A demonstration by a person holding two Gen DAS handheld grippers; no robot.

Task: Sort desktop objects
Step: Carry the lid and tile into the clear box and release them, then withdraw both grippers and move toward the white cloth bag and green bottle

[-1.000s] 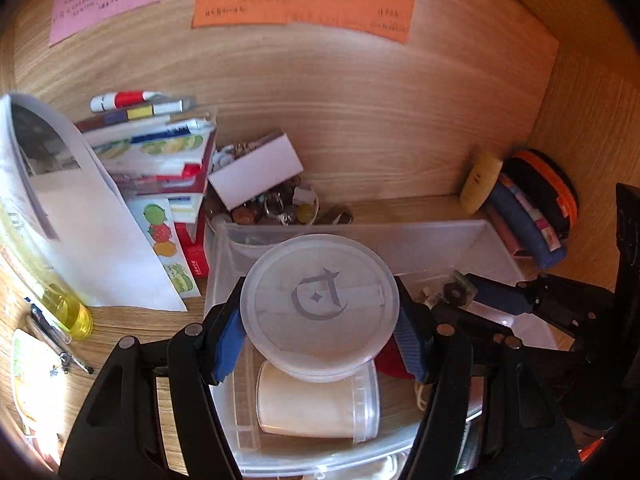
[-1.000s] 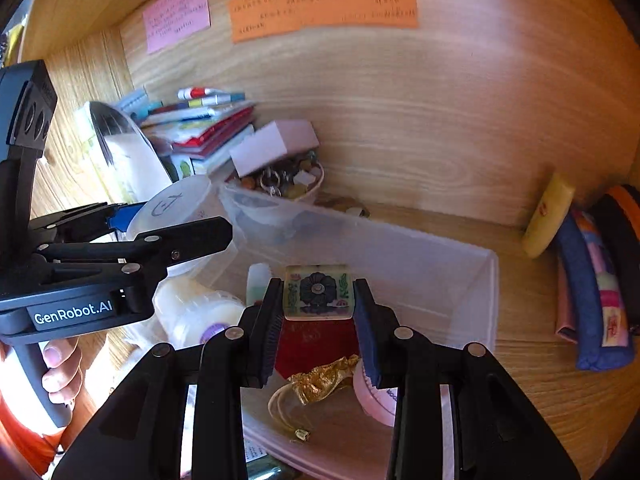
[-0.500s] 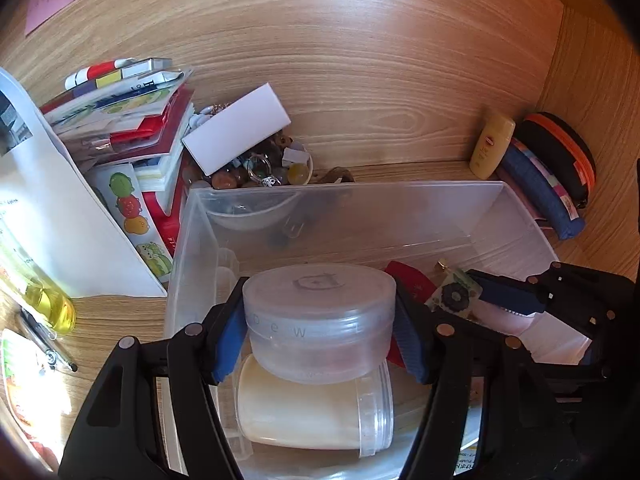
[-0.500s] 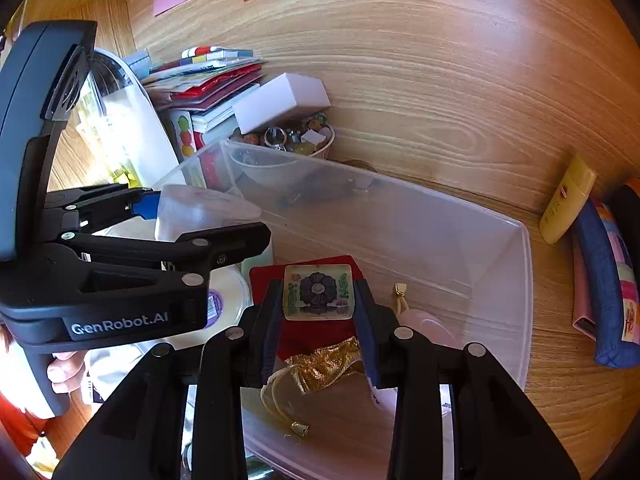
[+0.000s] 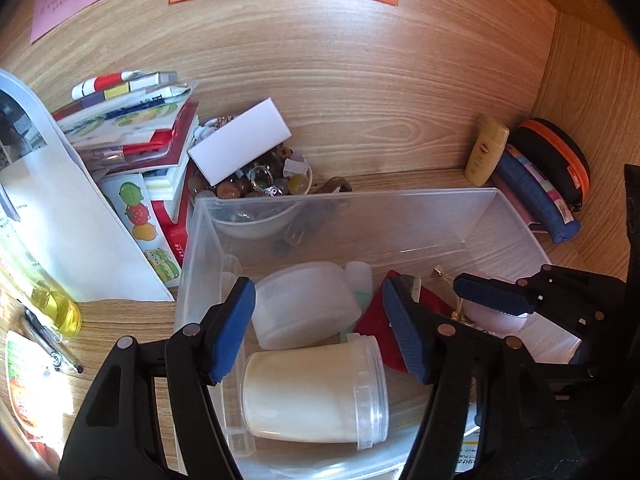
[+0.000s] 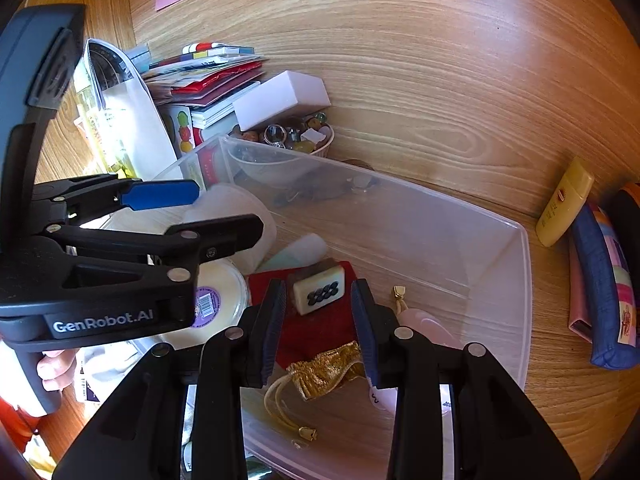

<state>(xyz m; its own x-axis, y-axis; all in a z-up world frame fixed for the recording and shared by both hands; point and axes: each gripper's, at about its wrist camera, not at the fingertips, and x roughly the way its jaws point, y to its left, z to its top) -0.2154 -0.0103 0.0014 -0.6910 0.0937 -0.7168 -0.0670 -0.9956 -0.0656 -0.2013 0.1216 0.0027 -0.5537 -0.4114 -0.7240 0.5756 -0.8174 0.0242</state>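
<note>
Both jaws gape empty over the bin (image 6: pixel 516 264): tub (image 5: pixel 304 308) and tile (image 6: pixel 318 289) are dropped in; books (image 5: pixel 132 136), bead bowl (image 6: pixel 296 140) and pouches (image 6: pixel 600 280) remain, I judge.

tile (image 6: pixel 318 286) on pouch (image 6: pixel 316 320) | in bin (image 6: pixel 500 264) | bowl (image 5: pixel 256 224) behind bin

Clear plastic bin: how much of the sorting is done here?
In the bin lie two jars, a red pouch, a gold pouch and a tile. Both grippers, left and right, are open and empty. Left outside: yellow tube, pencil case, bead bowl, books.
</note>
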